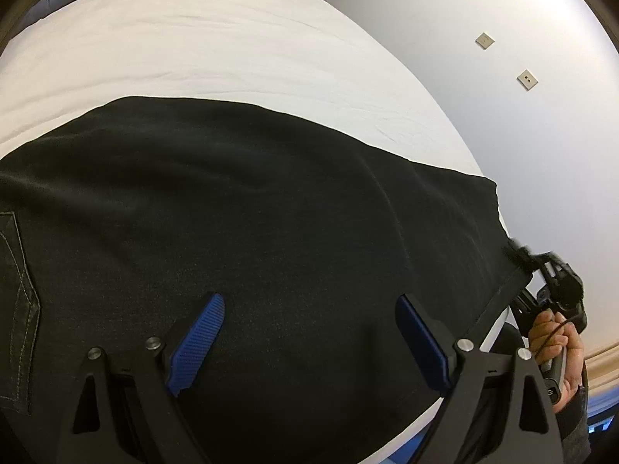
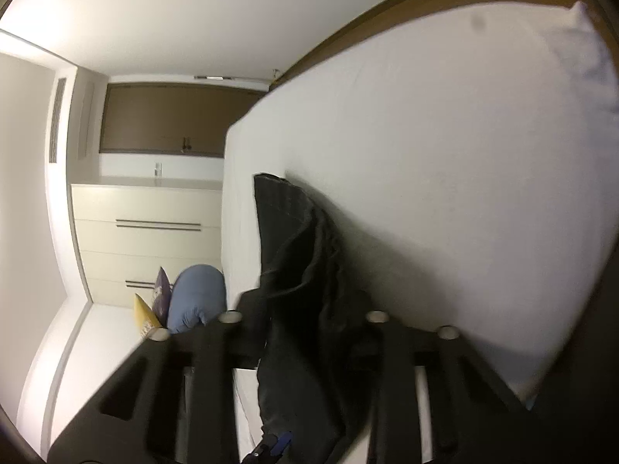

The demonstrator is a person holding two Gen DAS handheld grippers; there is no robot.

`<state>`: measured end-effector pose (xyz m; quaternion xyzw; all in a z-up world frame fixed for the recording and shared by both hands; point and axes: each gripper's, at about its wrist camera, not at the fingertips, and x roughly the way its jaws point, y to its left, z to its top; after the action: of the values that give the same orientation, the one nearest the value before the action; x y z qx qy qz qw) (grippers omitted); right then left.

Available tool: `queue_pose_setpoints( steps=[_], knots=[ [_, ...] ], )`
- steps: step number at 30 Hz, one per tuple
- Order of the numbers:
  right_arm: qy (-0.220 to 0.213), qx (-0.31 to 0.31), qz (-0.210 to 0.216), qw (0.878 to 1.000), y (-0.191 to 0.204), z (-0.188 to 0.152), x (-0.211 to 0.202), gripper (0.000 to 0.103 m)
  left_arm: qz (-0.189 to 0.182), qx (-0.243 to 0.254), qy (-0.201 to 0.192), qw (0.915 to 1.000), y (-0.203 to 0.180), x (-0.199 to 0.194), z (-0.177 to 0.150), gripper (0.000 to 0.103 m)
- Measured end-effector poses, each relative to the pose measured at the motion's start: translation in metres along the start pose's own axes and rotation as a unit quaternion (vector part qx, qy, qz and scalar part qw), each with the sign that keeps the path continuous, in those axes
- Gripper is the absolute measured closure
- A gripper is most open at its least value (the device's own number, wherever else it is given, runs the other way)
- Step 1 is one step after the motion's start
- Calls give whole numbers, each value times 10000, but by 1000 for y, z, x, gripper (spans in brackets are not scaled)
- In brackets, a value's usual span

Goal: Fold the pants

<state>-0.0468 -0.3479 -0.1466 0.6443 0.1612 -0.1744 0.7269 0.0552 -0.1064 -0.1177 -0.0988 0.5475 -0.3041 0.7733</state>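
- The pants [image 1: 251, 208], black, lie spread flat across the white bed [image 1: 201, 38], filling the near half of the left wrist view.
- A stitched pocket [image 1: 19, 301] shows at the pants' left edge.
- The left gripper [image 1: 309, 340] hovers over the near part of the pants, its blue pads [image 1: 197, 344] wide apart with nothing between them.
- At the right edge of the bed, the right gripper [image 1: 518, 255] grips the hem end of the pants; the right hand [image 1: 557, 348] holds its handle.
- In the right wrist view, which is rolled sideways, the cloth [image 2: 305, 282] runs bunched between the right gripper's [image 2: 301, 348] black arms; the fingers appear closed on it, though the tips are hidden by the fabric.
- Beyond the bed stand a cream dresser [image 2: 147, 239] and a brown cabinet [image 2: 166, 116].
- A blue cushion [image 2: 197, 294] lies near the dresser, beside a purple one [image 2: 162, 294] and a yellow one [image 2: 145, 315].
- Two wall plates [image 1: 503, 58] sit on the right wall.
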Motion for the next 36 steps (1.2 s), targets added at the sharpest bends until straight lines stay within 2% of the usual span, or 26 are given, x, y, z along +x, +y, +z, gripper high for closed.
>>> queue_pose_setpoints(
  steps=[3,7,9,11,12,13,14,15,16,17,18,20,21,22,24,26,29,30,34,36],
  knots=[
    [-82,-151,-174,9997,5,-3,6,97,-29,-53,-25,10000,-2,2,1,12],
    [-179,-927,-595,9937,40,-10,8,98,-167,-215,-105,9996,2,0,2,13],
    [-177,-1615,-790,9835,74,-23,10,98,-261,-363,-179,9988,8,-3,1,16],
    [-27,-2602,-947,9609,120,-51,23,98,-403,-553,-255,9973,15,-6,1,16],
    [148,-3401,-1040,9345,148,-81,34,98,-503,-672,-297,9960,18,-9,1,16],
    [281,-3925,-1076,9130,165,-106,42,98,-584,-787,-335,9946,22,-11,1,16],
    [461,-4507,-1093,8848,177,-136,47,98,-649,-869,-354,9935,25,-14,1,16],
    [661,-5068,-1109,8524,187,-169,56,98,-737,-972,-367,9919,29,-16,2,16],
    [944,-5636,-1157,8125,191,-210,71,98,-811,-1048,-372,9905,32,-17,2,16],
    [1093,-5824,-1177,7969,190,-229,75,98,-895,-1121,-377,9889,34,-19,2,16],
    [1314,-6090,-1285,7715,183,-256,90,98,-971,-1199,-376,9873,37,-20,3,15],
    [1482,-6496,-1502,7304,168,-288,105,98,-1053,-1309,-339,9852,41,-22,4,11],
    [1538,-6610,-1582,7172,163,-297,110,98,-1116,-1365,-336,9838,42,-23,4,11],
    [1581,-6663,-1686,7089,156,-304,115,98,-1159,-1420,-339,9825,44,-24,5,9],
    [1597,-6643,-1745,7091,149,-305,118,98,-1244,-1554,-358,9793,47,-25,8,6],
    [1586,-6548,-1739,7183,146,-301,117,98,-1327,-1623,-356,9771,47,-23,12,5],
    [1498,-6507,-1716,7244,156,-298,125,98,-1424,-1650,-253,9756,43,-17,18,5],
    [1466,-6522,-1691,7243,152,-302,112,98,-1437,-1636,-213,9758,43,-16,20,5],
    [1330,-6693,-1691,7112,148,-311,92,98,-1389,-1520,-20,9786,33,-8,35,6],
    [1259,-6788,-1661,7041,151,-317,88,98,-1319,-1339,102,9821,27,-4,43,17]
  ],
)
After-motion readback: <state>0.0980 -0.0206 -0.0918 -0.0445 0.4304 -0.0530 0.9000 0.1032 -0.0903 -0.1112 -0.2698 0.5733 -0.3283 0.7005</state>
